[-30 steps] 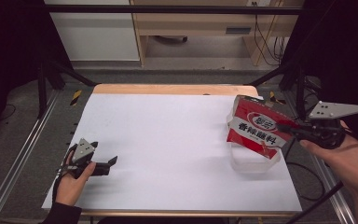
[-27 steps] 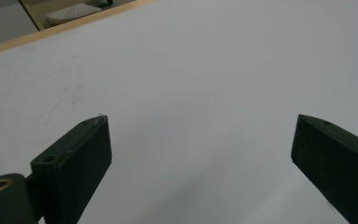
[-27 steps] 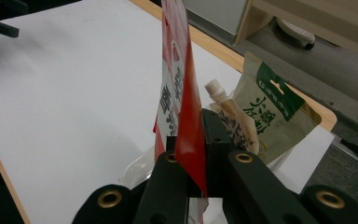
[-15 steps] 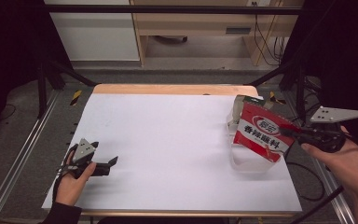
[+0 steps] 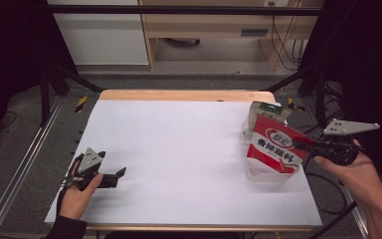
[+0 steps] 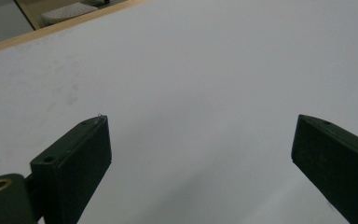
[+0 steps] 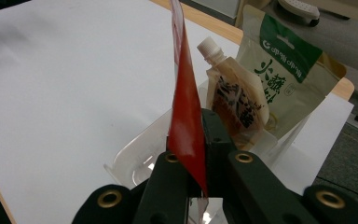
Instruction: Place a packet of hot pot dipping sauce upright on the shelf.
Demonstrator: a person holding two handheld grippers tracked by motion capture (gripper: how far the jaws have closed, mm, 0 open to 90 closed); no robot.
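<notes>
Count: three pouches, one clear tray (image 7: 135,161) near the surface's (image 5: 179,149) right edge; my right hand-held gripper (image 7: 193,140) is clamped on the red pouch (image 5: 274,147), holding it over the tray, with the spouted pouch (image 7: 233,100) and green pouch (image 7: 279,70) standing in the tray behind it. My left hand-held gripper (image 5: 114,175), jaws wide apart, rests far left of the tray near the front edge. Everything left of the tray is bare white surface.

Glossy red pouch (image 7: 185,93); clear plastic tray (image 7: 140,158); matt white tabletop (image 5: 179,149), wood edge.
</notes>
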